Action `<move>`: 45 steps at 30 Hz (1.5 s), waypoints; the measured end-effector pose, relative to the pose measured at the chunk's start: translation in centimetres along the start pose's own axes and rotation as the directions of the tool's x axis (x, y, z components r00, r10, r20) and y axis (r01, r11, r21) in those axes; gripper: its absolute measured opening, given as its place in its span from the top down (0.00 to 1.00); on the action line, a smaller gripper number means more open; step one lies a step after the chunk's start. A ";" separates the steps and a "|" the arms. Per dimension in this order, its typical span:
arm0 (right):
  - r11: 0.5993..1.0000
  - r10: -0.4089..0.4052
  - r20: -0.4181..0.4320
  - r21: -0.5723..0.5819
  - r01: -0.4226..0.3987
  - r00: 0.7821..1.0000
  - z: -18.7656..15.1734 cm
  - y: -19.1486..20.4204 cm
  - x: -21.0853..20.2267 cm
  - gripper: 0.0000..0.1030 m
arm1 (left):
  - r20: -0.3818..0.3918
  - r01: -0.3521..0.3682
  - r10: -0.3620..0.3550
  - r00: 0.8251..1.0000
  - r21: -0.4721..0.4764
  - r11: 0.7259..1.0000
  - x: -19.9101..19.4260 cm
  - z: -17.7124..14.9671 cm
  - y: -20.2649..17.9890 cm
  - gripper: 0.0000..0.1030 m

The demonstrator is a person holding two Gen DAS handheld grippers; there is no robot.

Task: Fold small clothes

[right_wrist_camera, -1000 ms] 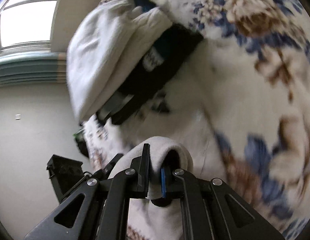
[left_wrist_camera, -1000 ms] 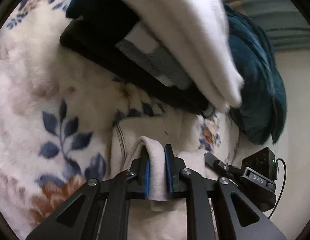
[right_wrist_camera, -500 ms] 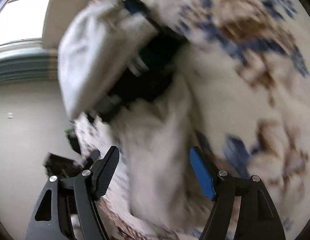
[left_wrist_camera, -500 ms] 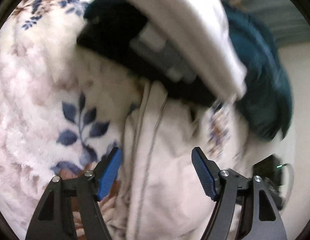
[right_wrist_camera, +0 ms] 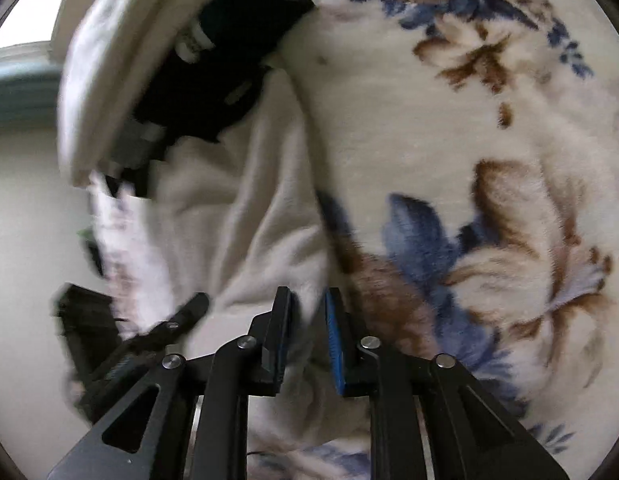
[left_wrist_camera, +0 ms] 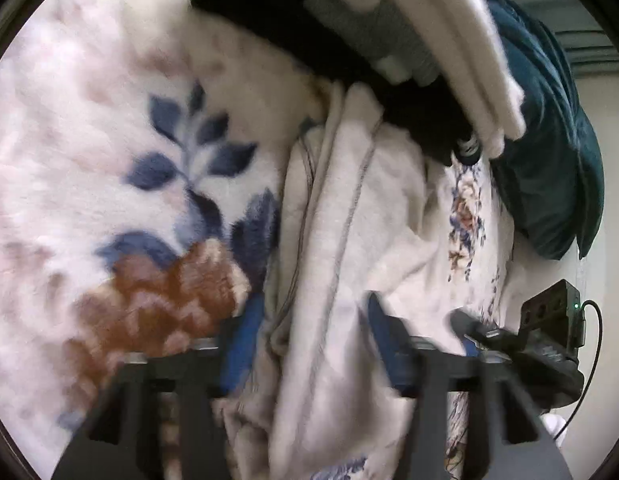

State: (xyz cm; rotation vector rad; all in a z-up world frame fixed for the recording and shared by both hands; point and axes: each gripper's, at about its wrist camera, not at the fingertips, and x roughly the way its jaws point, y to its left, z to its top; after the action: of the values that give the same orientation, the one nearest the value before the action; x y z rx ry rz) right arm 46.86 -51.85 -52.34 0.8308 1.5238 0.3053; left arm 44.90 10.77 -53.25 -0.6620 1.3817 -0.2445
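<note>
No legible writing was visible. The cream garment (left_wrist_camera: 341, 216) lay bunched on the floral blanket (left_wrist_camera: 89, 152), its far end touching the stack of folded clothes (left_wrist_camera: 409, 40). The left gripper (left_wrist_camera: 313, 344) straddled the garment, jaws wide. The right gripper (right_wrist_camera: 307, 336) stood narrow, pinching a fold of it. A teal cushion (left_wrist_camera: 549, 140) lay beyond.
</note>
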 end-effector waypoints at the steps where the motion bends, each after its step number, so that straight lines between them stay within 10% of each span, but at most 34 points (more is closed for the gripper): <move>1: 1.000 0.013 0.024 -0.011 -0.013 1.000 0.0 -0.2 -1.1 0.36 | 0.031 0.024 -0.024 0.999 -0.004 1.000 -1.2 -0.5 -0.4 0.30; 7: 1.000 -0.011 0.093 -0.002 0.012 0.996 -1.1 -1.8 -4.3 0.21 | 0.154 0.207 -0.179 0.972 -0.192 0.959 -6.3 -6.9 1.6 0.23; 12: 0.998 -0.059 0.118 0.036 0.055 0.991 -4.2 -4.2 -5.5 0.06 | 0.154 0.357 -0.322 0.934 -0.416 0.836 -1.1 -10.8 1.8 0.23; 18: 0.990 -0.046 0.121 0.138 0.029 0.992 -6.7 -7.2 -5.7 0.02 | 0.272 0.406 -0.306 0.912 -0.505 0.762 3.8 -9.8 1.8 0.23; 26: 0.989 -0.066 0.103 0.140 0.051 0.993 -7.3 -7.5 -5.6 0.02 | 0.363 0.320 -0.133 0.922 -0.524 0.790 4.0 -10.5 -0.1 0.34; 33: 0.991 0.054 0.100 0.115 -0.066 0.993 -5.4 -5.9 -5.9 0.02 | 0.255 0.333 -0.237 0.938 -0.462 0.822 2.5 -11.1 1.8 0.31; 45: 0.978 0.187 -0.239 -0.041 -0.203 0.953 5.8 0.2 7.8 0.00 | 0.251 0.353 -0.266 0.931 -0.426 0.833 3.6 -12.4 3.1 0.28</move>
State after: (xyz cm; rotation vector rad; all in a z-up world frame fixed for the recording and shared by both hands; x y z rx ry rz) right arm 52.96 -48.26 -58.91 0.9207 1.6430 0.6141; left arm 33.06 7.69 -58.50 -1.2883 1.1535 -0.1019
